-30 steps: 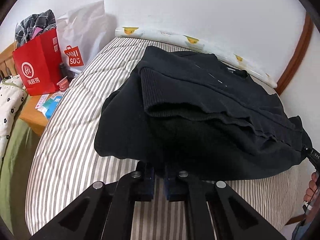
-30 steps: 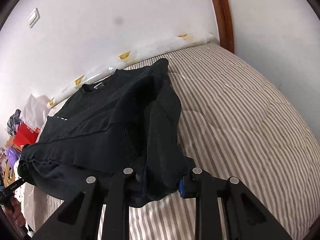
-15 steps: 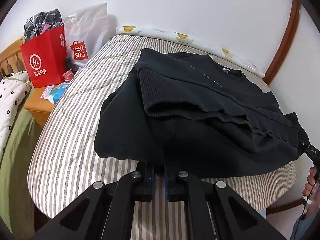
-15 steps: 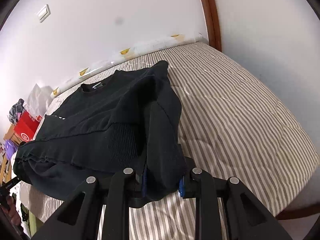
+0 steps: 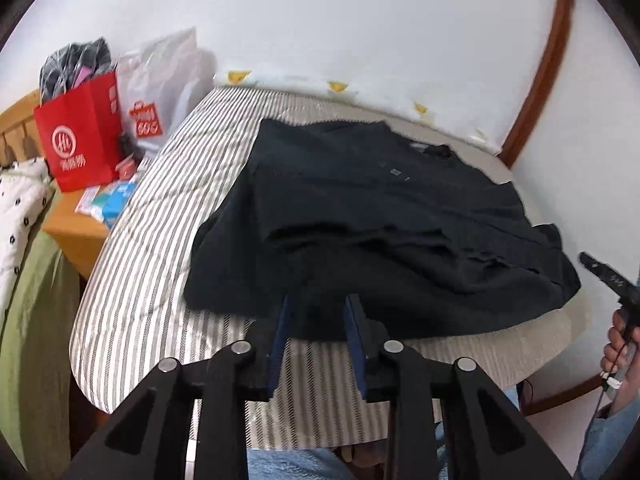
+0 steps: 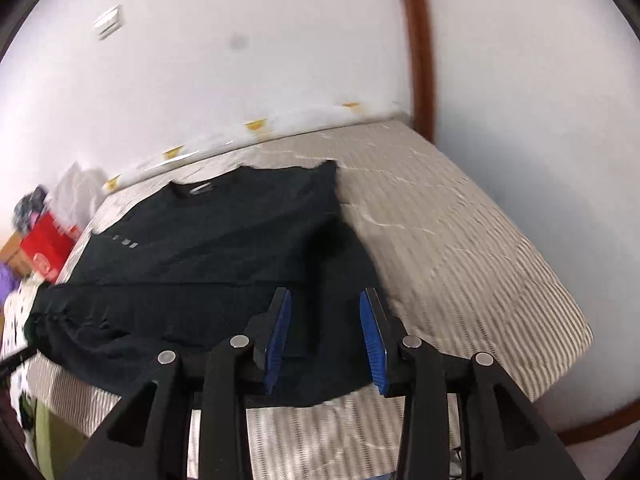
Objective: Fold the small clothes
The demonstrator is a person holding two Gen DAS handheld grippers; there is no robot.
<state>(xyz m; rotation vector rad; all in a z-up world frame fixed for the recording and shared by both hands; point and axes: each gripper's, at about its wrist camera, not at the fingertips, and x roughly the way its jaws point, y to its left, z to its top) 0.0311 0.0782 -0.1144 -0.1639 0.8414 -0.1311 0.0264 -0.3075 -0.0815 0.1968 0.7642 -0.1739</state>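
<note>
A black sweater (image 5: 380, 216) lies folded in half on the striped mattress (image 5: 140, 280), its neck towards the wall. My left gripper (image 5: 318, 304) hovers at the sweater's near edge, its jaws opening; the blue pads (image 5: 280, 324) stand apart and press on nothing. The right wrist view shows the same sweater (image 6: 224, 248) with my right gripper (image 6: 325, 300) over its near right corner, jaws opening too, pads (image 6: 370, 320) clear of the cloth. That right gripper (image 5: 604, 276) also shows at the left wrist view's right edge, held by a hand (image 5: 620, 344).
A red paper bag (image 5: 80, 140) and a white shopping bag (image 5: 160, 88) stand on a wooden bedside table (image 5: 76, 232) at the left. A duck-print roll (image 5: 340, 88) lines the wall. A brown wooden frame (image 5: 548, 80) stands at the right. The mattress (image 6: 460, 248) beside the sweater's right is bare.
Both grippers have let go of the sweater's hem and opened. They have drawn back and up towards the mattress's near edge. The sweater now lies flat.
</note>
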